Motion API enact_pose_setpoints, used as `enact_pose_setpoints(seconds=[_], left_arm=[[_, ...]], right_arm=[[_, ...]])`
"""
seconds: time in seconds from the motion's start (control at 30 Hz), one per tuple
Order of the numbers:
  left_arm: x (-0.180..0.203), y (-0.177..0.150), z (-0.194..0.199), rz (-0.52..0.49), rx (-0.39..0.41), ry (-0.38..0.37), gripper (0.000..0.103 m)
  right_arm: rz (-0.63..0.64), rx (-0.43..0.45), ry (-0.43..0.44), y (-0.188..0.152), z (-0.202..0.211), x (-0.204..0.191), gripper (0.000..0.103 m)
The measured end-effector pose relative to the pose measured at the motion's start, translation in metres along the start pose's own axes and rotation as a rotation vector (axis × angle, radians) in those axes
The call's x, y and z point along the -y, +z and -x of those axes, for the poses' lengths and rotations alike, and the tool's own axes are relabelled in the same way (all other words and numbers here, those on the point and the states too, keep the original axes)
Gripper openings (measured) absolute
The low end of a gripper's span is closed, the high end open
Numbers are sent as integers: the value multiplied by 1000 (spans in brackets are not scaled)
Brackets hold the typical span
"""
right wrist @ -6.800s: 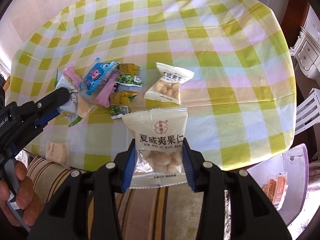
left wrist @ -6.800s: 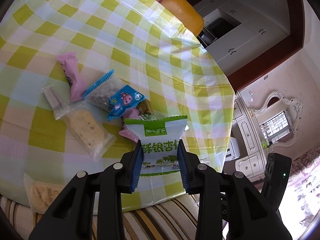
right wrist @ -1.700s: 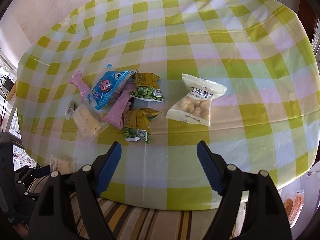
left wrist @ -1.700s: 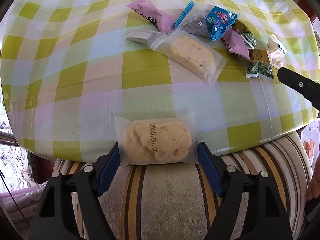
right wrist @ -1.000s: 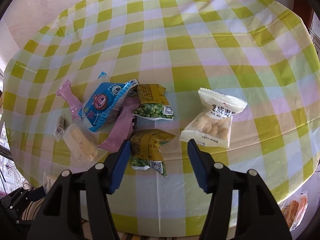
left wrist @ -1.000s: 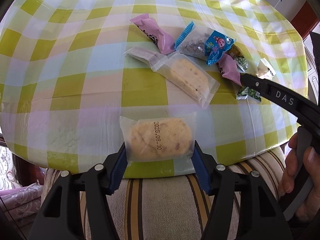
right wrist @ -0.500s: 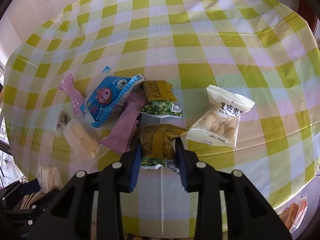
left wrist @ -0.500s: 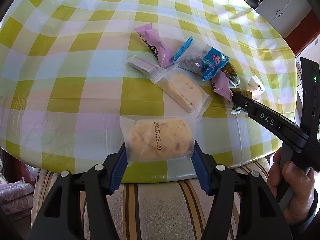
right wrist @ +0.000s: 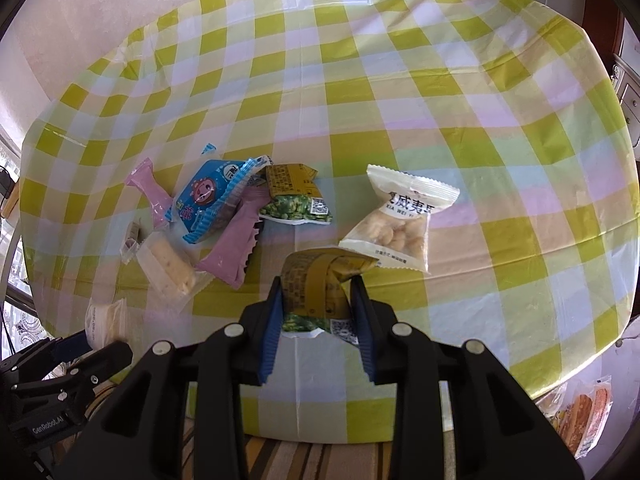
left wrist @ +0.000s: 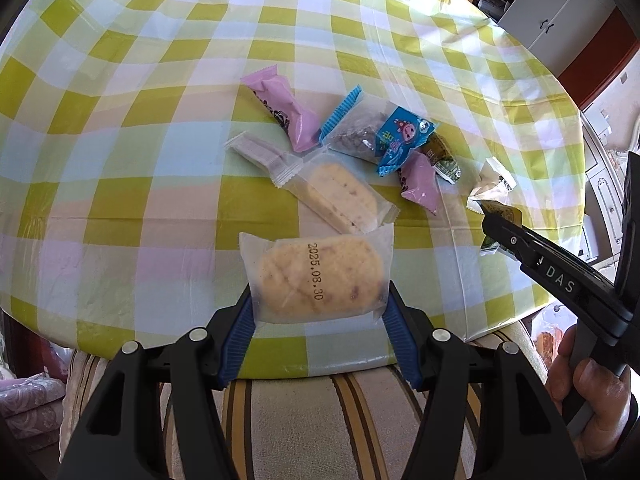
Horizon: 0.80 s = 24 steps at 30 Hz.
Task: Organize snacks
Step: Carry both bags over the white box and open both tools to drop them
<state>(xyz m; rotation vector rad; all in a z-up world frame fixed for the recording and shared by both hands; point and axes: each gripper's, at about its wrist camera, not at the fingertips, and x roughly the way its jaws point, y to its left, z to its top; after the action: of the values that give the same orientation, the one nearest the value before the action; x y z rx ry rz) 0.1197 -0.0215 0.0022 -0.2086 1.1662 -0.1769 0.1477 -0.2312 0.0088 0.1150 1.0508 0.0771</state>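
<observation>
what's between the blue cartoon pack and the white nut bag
In the right wrist view, a yellow-green pea packet lies between the blue cartoon pack and the white nut bag.

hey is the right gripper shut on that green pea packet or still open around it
Shut on it. In the right wrist view the right gripper has both jaws pressed against the green pea packet, whose wrapper is creased between them.

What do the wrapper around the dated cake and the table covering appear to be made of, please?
Cake wrapper: likely thin frosted plastic film; the cake shows hazily through, with crimped ends. Table covering: seemingly glossy plastic sheet, going by its sheen and creases.
</observation>
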Motion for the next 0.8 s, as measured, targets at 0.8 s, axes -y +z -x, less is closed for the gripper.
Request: enact_pose_setpoints(seconds=[0.8], left_arm=[[132, -3, -13, -266, -21, -131, 59]], right_arm=[[-148, 34, -142, -36, 59, 114, 33]])
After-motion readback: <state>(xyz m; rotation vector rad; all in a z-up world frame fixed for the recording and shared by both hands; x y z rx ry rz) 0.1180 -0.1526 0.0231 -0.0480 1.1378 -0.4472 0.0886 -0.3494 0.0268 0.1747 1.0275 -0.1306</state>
